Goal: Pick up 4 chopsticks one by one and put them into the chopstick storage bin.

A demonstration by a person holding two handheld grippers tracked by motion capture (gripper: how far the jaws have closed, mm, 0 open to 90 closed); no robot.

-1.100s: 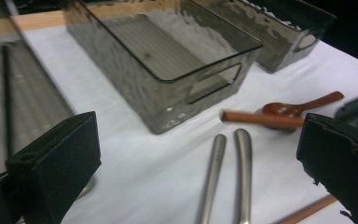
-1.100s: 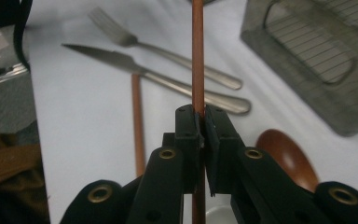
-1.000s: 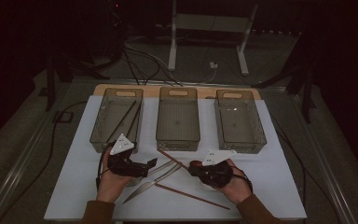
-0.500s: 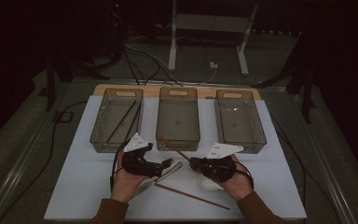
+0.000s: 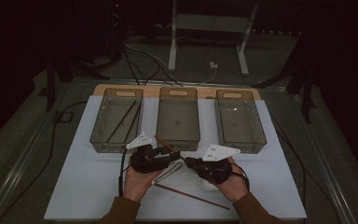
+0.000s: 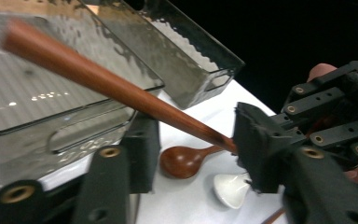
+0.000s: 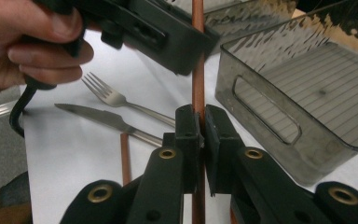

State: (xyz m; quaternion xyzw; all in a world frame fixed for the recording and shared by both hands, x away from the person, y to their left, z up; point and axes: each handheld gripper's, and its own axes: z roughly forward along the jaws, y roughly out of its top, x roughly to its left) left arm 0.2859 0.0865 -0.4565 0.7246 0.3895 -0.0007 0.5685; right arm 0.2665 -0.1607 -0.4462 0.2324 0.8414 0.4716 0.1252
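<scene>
At the lower middle of the high view, the right gripper [image 5: 189,162] pinches a reddish-brown wooden chopstick [image 5: 167,144], while the left gripper [image 5: 175,155], jaws just closing, straddles it without pressing.

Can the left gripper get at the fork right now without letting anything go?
Probably not. The left gripper has just been closing around the brown chopstick that the right gripper clamps, and the fork lies on the table under both.
</scene>
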